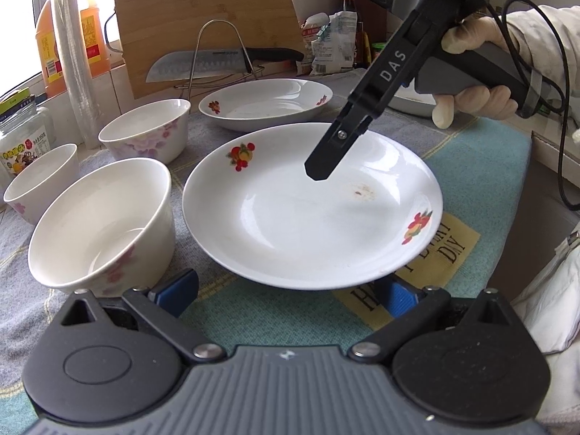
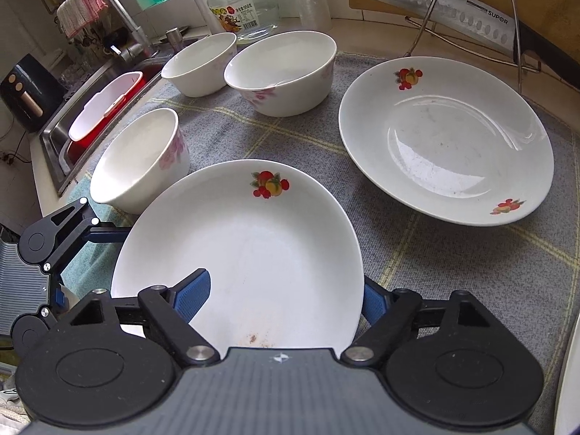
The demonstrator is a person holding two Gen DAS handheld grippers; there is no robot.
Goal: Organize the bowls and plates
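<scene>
A white plate with fruit prints (image 1: 311,217) (image 2: 246,246) lies on the checked mat (image 2: 417,253). My right gripper (image 2: 282,301) (image 1: 319,172) reaches down over it. It is open and straddles the rim, with one blue pad (image 2: 192,295) over the plate's inside and the other outside the edge. My left gripper (image 1: 290,290) is open at the plate's opposite rim, which overlaps one of its pads (image 1: 398,299). A second fruit plate (image 1: 266,103) (image 2: 446,141) sits farther back. Three white flowered bowls (image 1: 101,224) (image 1: 145,130) (image 1: 40,181) stand beside the plates.
Behind the plates, a knife (image 1: 203,63) rests on a wire rack in front of a wooden board (image 1: 203,11). Bottles and a glass jar (image 2: 246,0) line the back. A sink (image 2: 58,145) holding a red and white basin lies past the bowls. A gloved hand (image 1: 471,101) holds the right gripper.
</scene>
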